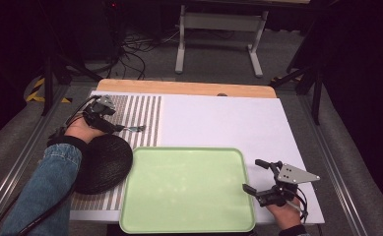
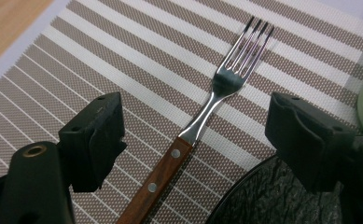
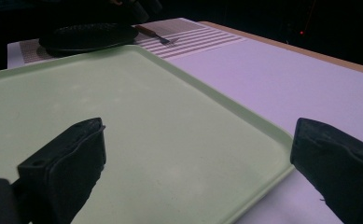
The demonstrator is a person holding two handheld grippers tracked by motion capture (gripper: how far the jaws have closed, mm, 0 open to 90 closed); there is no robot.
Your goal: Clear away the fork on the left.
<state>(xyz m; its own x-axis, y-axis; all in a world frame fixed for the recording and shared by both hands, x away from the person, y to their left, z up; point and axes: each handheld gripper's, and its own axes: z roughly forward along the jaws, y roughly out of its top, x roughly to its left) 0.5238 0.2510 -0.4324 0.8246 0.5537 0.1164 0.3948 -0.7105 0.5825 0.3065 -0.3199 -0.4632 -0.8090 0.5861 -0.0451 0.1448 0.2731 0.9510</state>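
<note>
Fork (image 2: pixel 202 122) flat on striped placemat (image 2: pixel 137 70), wooden handle lying between the spread jaws of left gripper (image 2: pixel 193 140), neither pad touching it (tines pointing away from the gripper). Black plate (image 1: pixel 103 163) just beside, overlapping the placemat. Green tray (image 1: pixel 188 189) alongside, bare. Right gripper (image 1: pixel 256 177) spread wide at the tray's right edge, holding nothing.

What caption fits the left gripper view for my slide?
Open left gripper straddles a wooden-handled fork lying on a striped placemat.
</note>
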